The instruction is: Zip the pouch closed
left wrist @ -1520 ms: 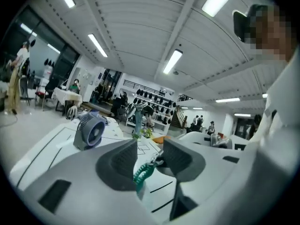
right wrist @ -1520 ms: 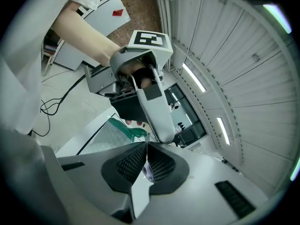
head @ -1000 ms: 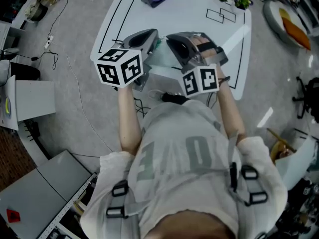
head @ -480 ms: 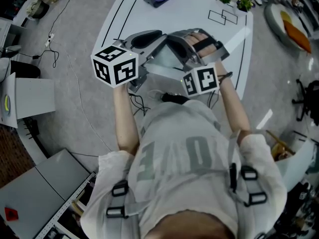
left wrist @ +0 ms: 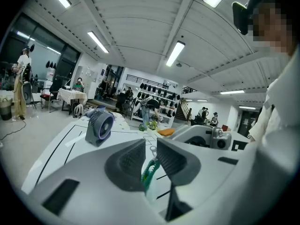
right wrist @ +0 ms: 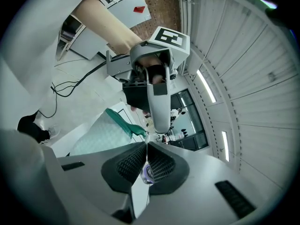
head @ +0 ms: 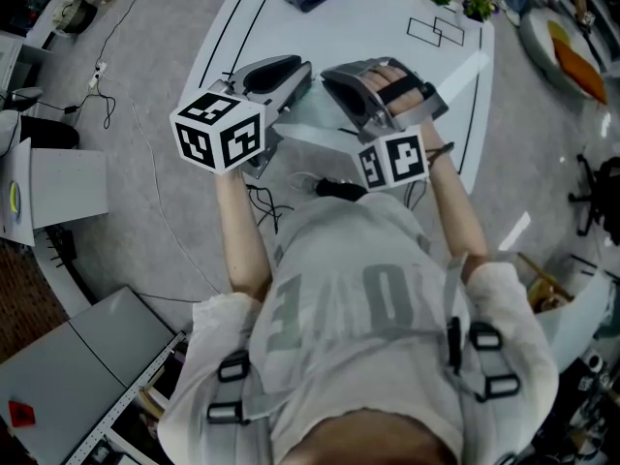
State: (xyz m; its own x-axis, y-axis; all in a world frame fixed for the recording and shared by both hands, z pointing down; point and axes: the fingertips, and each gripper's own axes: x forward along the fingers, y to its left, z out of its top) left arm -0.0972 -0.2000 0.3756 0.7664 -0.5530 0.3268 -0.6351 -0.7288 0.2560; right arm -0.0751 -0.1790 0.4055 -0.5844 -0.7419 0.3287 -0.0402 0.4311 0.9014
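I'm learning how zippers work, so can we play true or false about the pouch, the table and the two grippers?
1. A small fan stands on the white table. True.
2. The right gripper is wide open. False: it is shut on the zipper pull.
3. The zipper edge of the pouch is red. False: it is green.
4. The left gripper has its jaws apart. True: they have just been opening, with the zipper edge between them.
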